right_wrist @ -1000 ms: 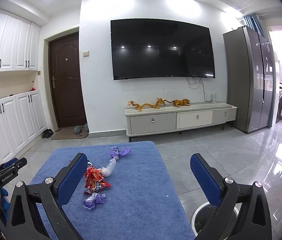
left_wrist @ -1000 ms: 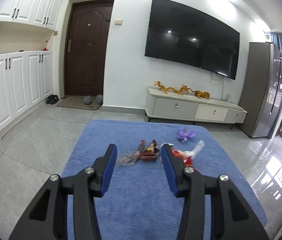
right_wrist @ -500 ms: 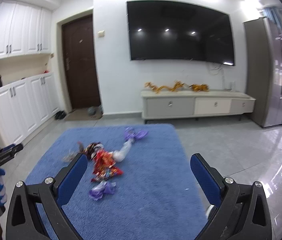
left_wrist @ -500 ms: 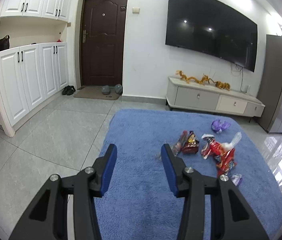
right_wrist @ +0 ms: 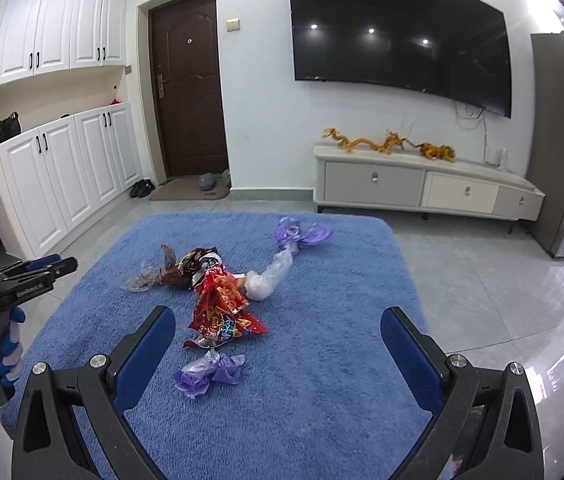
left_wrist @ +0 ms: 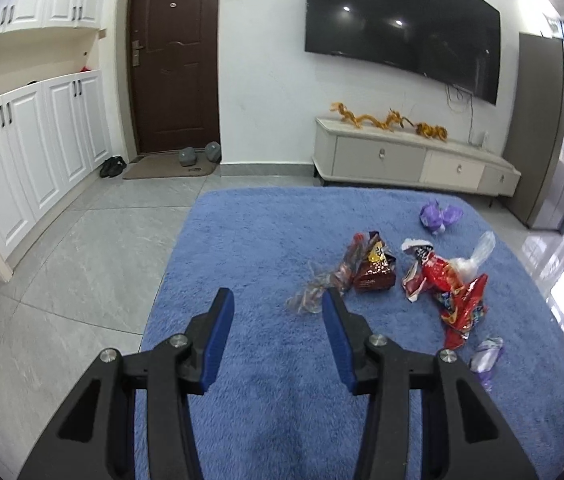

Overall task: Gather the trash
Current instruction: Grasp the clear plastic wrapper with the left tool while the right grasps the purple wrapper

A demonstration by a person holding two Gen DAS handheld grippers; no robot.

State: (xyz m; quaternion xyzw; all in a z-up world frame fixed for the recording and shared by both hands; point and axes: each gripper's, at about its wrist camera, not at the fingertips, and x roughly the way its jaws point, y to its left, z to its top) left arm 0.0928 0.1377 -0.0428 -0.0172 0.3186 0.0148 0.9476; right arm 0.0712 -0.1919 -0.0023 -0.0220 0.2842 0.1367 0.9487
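Blue-padded jaws of both grippers (left_wrist: 276, 304) (right_wrist: 278, 332) stand apart, empty, above wrappers (right_wrist: 222, 304) on rug (right_wrist: 321, 400).

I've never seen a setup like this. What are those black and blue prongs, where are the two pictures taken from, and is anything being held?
A person carries a hand-held gripper in each hand, with a camera looking along its two fingers. One picture is from the left hand-held gripper, the other from the right hand-held gripper. Both are open and hold nothing. On the blue rug lies trash: a red snack bag, a brown wrapper, clear plastic and purple wrappers.
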